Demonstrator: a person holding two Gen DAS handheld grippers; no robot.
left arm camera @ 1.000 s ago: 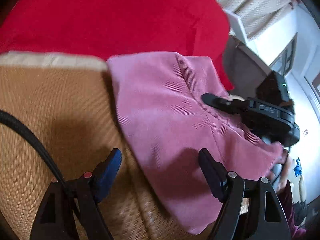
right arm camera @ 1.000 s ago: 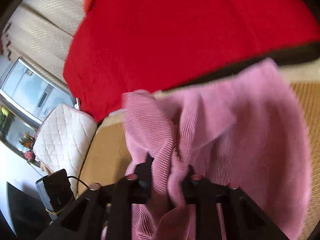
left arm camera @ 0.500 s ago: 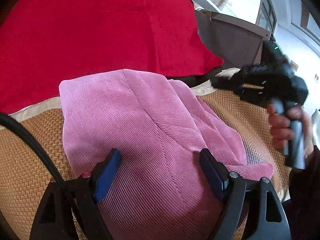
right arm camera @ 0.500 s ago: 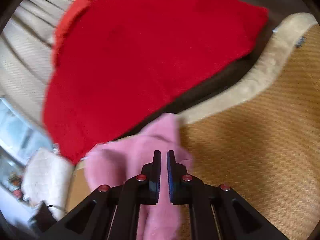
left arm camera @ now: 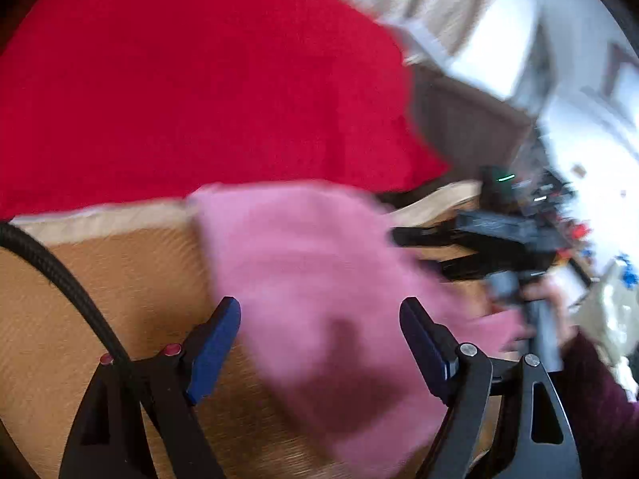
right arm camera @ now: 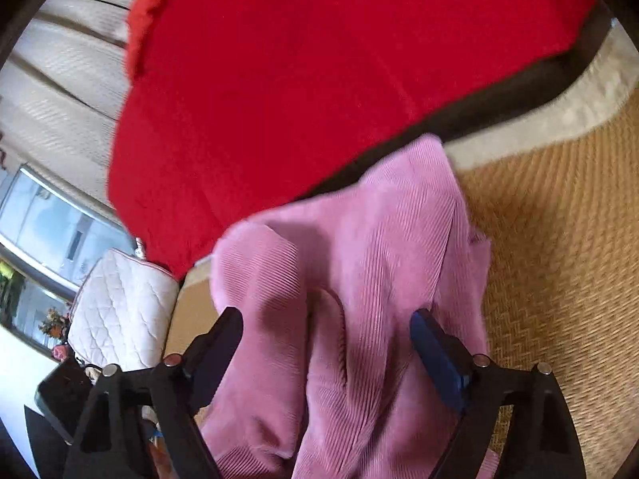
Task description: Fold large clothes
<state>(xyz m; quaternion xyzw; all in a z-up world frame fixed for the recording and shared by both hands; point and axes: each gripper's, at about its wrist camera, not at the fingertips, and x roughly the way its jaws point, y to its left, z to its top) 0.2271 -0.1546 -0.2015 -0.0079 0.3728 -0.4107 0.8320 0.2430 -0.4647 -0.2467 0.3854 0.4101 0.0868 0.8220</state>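
A pink corduroy garment lies bunched and partly folded on a woven tan mat. It also shows in the right wrist view, with folds running toward the camera. My left gripper is open, its jaws wide apart above the garment's near part. My right gripper is open too, straddling a raised fold of the cloth. In the blurred left wrist view the right gripper is at the garment's right edge, held by a hand.
A large red cloth covers the area behind the mat, also in the right wrist view. The mat has a cream border. A white quilted cushion and a window are on the left. A black cable crosses the mat.
My right gripper was shut on the pink cloth a second ago, then shut with nothing in it, and is now open over the garment. My left gripper stayed open and shifted over the cloth.
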